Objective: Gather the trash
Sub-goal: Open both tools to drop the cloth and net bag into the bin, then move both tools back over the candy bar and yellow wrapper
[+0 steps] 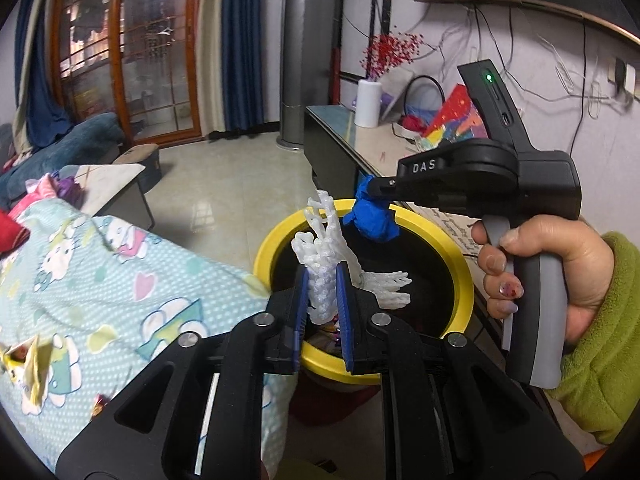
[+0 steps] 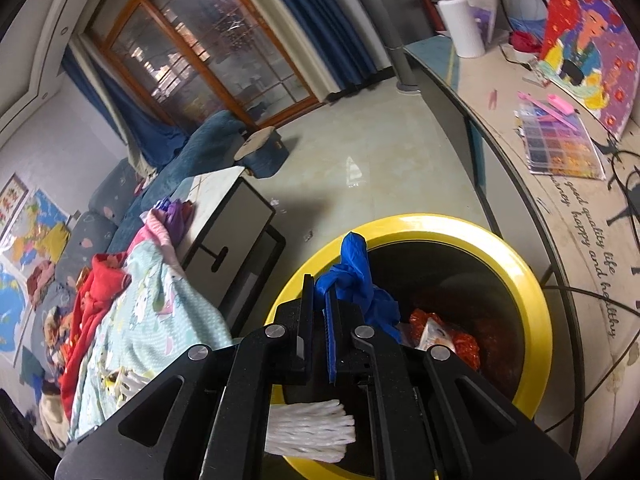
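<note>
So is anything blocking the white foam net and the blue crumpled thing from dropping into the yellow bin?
Nothing visible does. The white foam net in the left gripper and the blue crumpled plastic in the right gripper both hang over the open yellow-rimmed bin.

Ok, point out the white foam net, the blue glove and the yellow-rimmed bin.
white foam net [image 1: 322, 294], left wrist view, the part between the pads
blue glove [image 2: 354, 276], right wrist view, its bunched middle
yellow-rimmed bin [image 2: 536, 304], right wrist view, its right rim
</note>
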`<action>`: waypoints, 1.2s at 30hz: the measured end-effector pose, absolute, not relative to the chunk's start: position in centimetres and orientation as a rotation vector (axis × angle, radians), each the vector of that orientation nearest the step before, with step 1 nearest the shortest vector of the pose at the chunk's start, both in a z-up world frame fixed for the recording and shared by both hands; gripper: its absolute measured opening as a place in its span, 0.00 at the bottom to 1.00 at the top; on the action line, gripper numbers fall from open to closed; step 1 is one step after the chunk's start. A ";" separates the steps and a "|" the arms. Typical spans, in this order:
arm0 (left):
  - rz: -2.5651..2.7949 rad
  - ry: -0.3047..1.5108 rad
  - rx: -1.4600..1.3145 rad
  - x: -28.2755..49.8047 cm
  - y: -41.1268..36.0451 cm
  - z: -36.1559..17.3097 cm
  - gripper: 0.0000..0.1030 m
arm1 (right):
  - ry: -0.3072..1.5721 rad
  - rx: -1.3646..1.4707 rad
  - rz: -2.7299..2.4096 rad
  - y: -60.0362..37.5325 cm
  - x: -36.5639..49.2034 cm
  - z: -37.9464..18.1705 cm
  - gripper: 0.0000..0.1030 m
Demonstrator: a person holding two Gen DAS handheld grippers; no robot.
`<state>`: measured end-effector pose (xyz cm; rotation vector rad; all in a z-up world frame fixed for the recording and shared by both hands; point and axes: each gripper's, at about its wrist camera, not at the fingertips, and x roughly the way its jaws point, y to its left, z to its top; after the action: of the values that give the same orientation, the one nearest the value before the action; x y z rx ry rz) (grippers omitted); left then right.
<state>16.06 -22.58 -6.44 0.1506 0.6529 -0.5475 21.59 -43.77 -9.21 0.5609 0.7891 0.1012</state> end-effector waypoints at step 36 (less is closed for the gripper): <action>-0.154 0.559 -0.105 16.0 -9.1 -3.9 0.89 | 0.716 0.318 0.348 -32.7 19.2 -5.6 0.60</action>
<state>16.01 -9.13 -3.88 -0.1055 0.5593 -0.1543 19.24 -32.69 -5.56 0.3176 0.7161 0.3476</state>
